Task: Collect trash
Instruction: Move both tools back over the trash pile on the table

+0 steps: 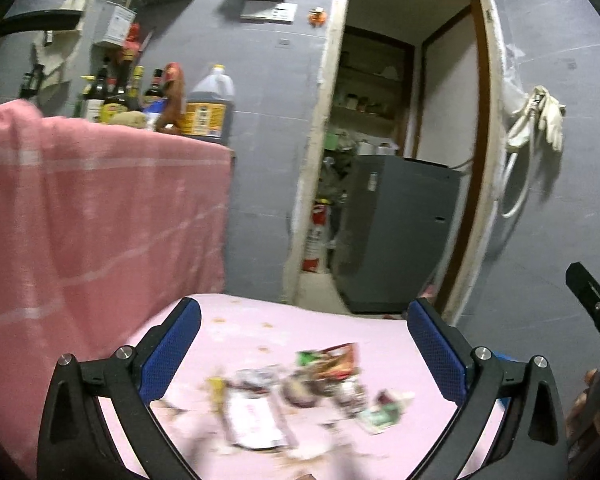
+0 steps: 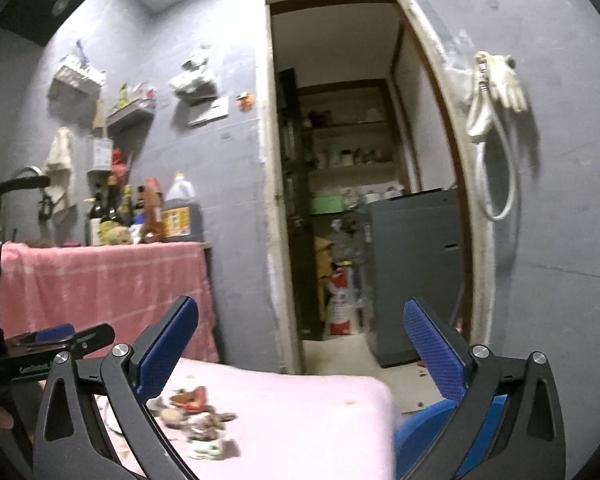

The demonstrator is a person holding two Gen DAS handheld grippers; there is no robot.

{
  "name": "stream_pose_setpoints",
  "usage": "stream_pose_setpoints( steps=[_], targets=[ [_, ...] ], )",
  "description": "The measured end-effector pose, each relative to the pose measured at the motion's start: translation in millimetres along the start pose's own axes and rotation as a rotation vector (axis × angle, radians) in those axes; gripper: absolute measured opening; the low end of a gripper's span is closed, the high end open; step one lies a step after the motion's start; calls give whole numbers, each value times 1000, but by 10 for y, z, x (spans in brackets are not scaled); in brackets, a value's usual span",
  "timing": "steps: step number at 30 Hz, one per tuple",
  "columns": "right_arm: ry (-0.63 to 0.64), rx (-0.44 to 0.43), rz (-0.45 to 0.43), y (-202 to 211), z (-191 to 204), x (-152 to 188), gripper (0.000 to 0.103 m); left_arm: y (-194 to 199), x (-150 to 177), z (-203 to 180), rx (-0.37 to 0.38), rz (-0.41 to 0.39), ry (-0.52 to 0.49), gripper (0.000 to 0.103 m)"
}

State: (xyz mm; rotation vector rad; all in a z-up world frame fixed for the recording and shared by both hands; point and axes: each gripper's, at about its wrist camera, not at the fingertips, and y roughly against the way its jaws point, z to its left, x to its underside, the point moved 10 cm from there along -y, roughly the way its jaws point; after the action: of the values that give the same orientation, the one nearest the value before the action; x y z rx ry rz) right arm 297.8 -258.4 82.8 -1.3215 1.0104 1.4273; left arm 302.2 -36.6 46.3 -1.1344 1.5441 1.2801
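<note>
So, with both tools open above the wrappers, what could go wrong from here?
The wrappers lie in a loose, overlapping pile, so the open left tool may pinch only one and scatter the rest. The right tool hangs near the edge of the pink table; light pieces could slide off onto the floor.

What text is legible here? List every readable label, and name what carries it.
None reads fully.
"Gen...": partial white lettering on the left gripper body, rest cut off.
Yellow label on the big dark jug: too blurred.
Red-and-white sack in the doorway: too blurred.
Wrappers on the pink table: too blurred.
</note>
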Motion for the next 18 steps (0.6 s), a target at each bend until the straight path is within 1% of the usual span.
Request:
stream_pose_setpoints(
  steps=[2,7,11,15,16,18],
  targets=[
    [8,-24,10,-46,125,48,103,45,50,152,-25,-1,-12,101],
    [38,-84,79,-198,406,271,103,92,244,442,-61,23,-26,101],
    [73,-94,169,-322,508,516,103,10,478,594,-74,99,-27,101],
    [78,-90,287,-457,520,802,103,-101,694,675,-83,182,-10,101],
    [74,-92,328,-499,514,890,103,-116,717,687,-85,193,-7,101],
    [68,-97,382,-542,522,1016,103,-158,780,695,-81,226,-1,101]
  ],
)
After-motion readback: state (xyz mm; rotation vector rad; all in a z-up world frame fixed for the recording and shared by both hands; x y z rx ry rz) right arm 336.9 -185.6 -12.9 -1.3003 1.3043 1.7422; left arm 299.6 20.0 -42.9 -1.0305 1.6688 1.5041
